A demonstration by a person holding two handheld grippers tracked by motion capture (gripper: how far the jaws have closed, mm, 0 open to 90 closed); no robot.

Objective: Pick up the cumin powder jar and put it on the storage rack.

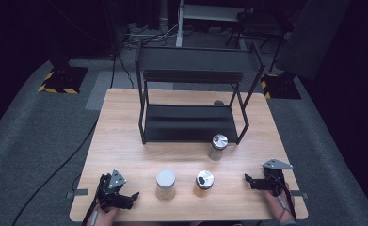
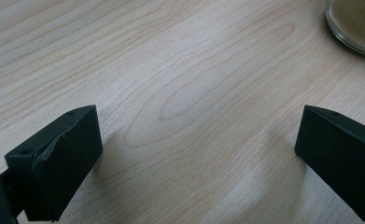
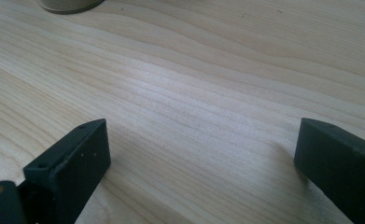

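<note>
Right now both the left gripper [image 1: 124, 196] and right gripper [image 1: 257, 181] rest released and empty on the table [image 1: 125, 141], the nearest jars [image 1: 165, 184] [image 1: 204, 179] standing between them, so a hasty sideways reach could tip one.

jar [image 2: 357, 25] cut by frame edge, another jar's base [image 3: 68, 4] cropped

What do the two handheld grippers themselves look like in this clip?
Both the left gripper and the right gripper are black, each topped by a grey three-cornered plate and trailing a dark cable. Their jaws are blocky black wedges with small screw holes.
</note>
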